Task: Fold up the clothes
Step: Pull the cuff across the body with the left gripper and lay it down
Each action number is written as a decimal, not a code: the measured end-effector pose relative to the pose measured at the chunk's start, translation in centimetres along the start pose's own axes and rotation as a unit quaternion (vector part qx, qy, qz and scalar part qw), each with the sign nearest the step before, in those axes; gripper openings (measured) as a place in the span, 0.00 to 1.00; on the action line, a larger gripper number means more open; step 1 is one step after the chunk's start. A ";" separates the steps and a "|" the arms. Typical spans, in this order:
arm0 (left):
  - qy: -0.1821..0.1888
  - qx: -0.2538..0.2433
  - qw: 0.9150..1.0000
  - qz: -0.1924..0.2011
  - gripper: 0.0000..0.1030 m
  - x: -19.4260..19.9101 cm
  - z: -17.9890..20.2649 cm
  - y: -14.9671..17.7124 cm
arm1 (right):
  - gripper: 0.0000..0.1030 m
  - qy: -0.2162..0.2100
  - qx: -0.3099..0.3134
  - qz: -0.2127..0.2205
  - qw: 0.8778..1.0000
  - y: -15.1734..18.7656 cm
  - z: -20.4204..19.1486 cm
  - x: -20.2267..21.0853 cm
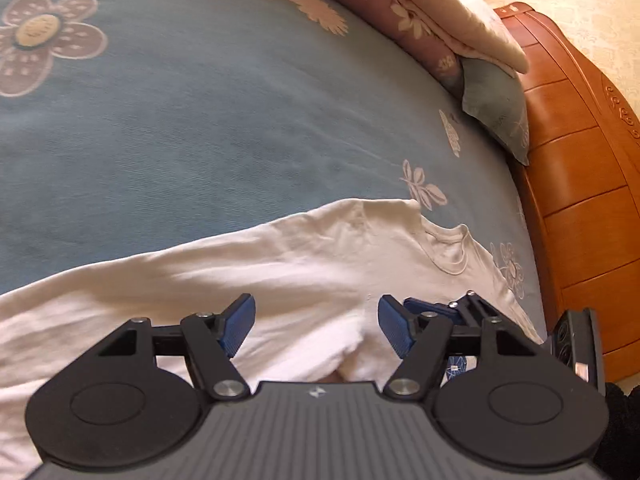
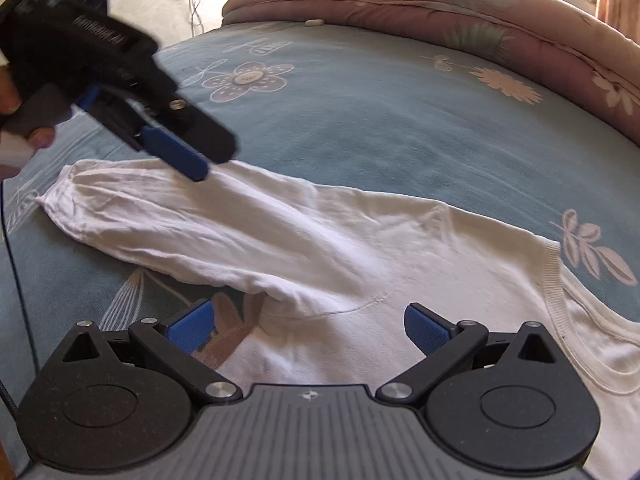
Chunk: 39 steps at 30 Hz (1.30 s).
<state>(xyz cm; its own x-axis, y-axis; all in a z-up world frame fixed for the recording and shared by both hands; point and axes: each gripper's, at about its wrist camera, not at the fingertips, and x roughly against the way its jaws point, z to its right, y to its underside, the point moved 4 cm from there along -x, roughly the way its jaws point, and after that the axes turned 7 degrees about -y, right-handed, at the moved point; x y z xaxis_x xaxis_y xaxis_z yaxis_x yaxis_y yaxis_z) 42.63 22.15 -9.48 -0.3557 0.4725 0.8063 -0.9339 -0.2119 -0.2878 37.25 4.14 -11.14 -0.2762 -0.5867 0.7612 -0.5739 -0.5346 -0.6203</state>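
Observation:
A white long-sleeved shirt (image 2: 360, 248) lies flat on the blue flowered bedspread (image 2: 360, 120), one sleeve (image 2: 180, 220) stretched out to the left, its ribbed collar (image 2: 554, 280) at the right. My right gripper (image 2: 308, 326) is open and empty just above the shirt's body near the armpit. My left gripper (image 1: 316, 326) is open and empty over the shirt (image 1: 240, 264), whose collar (image 1: 452, 256) lies to the right. In the right wrist view the left gripper (image 2: 176, 152) hovers above the sleeve's far end.
A pink quilt (image 2: 480, 12) is piled along the bed's far side. A wooden headboard (image 1: 580, 160) and pillows (image 1: 496, 100) stand at the right in the left wrist view. The right gripper (image 1: 460, 312) shows close behind my left one's right finger.

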 end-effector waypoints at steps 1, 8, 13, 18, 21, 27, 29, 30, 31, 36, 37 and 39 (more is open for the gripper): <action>-0.007 0.005 1.000 -0.013 0.67 -1.3 0.0 -0.2 | 1.00 -0.005 0.008 -0.008 1.000 0.1 -0.3 -0.6; -0.076 -0.012 0.996 0.040 0.66 -3.1 -1.0 -2.2 | 1.00 0.021 -0.020 -0.001 1.000 3.5 0.7 -0.6; -0.043 -0.076 0.996 0.032 0.71 -2.6 3.3 -2.3 | 1.00 0.040 -0.012 0.005 0.999 3.7 0.1 -1.1; -0.077 -0.124 0.989 -0.002 0.72 -5.8 4.2 -1.5 | 1.00 0.037 -0.023 0.005 0.999 3.3 0.3 -0.1; -0.088 -0.109 0.990 0.034 0.70 -6.1 2.6 -2.7 | 1.00 0.048 -0.026 0.024 0.998 3.4 0.8 1.7; -0.094 -0.127 0.985 0.064 0.68 -4.0 5.1 -4.7 | 1.00 0.102 -0.021 0.004 0.995 5.2 2.7 4.8; -0.086 -0.159 0.982 0.062 0.69 -3.2 6.9 -3.6 | 1.00 0.114 -0.029 -0.005 0.993 6.1 3.2 5.7; -0.083 -0.169 0.980 0.063 0.69 -2.8 7.6 -2.6 | 1.00 0.120 -0.035 -0.010 0.992 6.6 3.6 6.1; -0.082 -0.170 0.980 0.061 0.70 -2.4 7.9 -1.5 | 1.00 0.122 -0.044 -0.017 0.991 7.2 3.8 6.3; -0.095 -0.122 0.986 0.054 0.70 -1.3 7.4 4.2 | 1.00 0.120 -0.086 -0.025 0.989 9.8 4.8 6.2; -0.102 -0.109 0.988 0.047 0.70 -1.4 6.7 5.3 | 1.00 0.122 -0.085 -0.021 0.989 9.9 4.7 6.2; -0.123 -0.083 0.989 0.031 0.70 -2.0 5.0 7.1 | 1.00 0.127 -0.083 -0.014 0.988 10.2 4.5 6.1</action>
<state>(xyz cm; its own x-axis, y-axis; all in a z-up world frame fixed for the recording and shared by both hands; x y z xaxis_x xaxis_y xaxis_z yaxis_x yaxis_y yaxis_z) 36.86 15.36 -10.57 -0.4120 0.2374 0.8797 -0.9108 -0.0809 -0.4048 33.20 -7.67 -13.64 -0.4304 -0.3908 0.8137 -0.6972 -0.4285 -0.5746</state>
